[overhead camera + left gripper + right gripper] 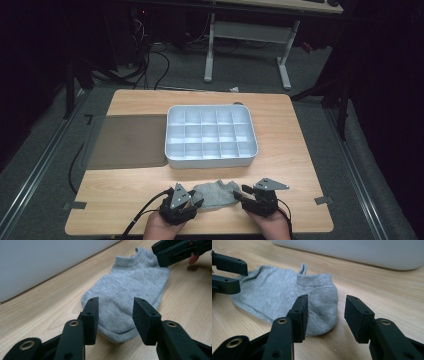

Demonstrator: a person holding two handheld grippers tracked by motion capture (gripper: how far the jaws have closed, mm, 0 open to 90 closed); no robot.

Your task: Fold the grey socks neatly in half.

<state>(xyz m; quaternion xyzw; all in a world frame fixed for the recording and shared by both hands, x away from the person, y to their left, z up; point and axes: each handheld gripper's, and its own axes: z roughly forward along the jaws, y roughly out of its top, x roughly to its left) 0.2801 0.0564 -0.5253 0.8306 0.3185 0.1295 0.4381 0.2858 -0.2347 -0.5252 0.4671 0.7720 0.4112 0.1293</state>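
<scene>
From the high view, a grey sock (216, 194) lies flat on the wooden table (125, 185), near its front edge, just in front of a white divided tray (210, 135). The sock's long axis runs across the table, left to right, one end toward each gripper. The left gripper (196, 204) sits at the sock's left end and the right gripper (243, 193) at its right end, each in a hand at the table's edge. A dark mat (127, 141) lies left of the tray.

In the left gripper view, the sock (130, 292) stretches away from the camera, its rounded toe end nearest and its cuff farthest, by the other gripper (175, 252). The two jaws stand partly open on either side of the toe end; the pads do not press on the cloth.

In the right gripper view, the sock (287, 297) lies with its heel end and small pull tab nearest. The jaws are partly open, the left one over the sock's edge, the right one over bare wood; nothing is gripped.
</scene>
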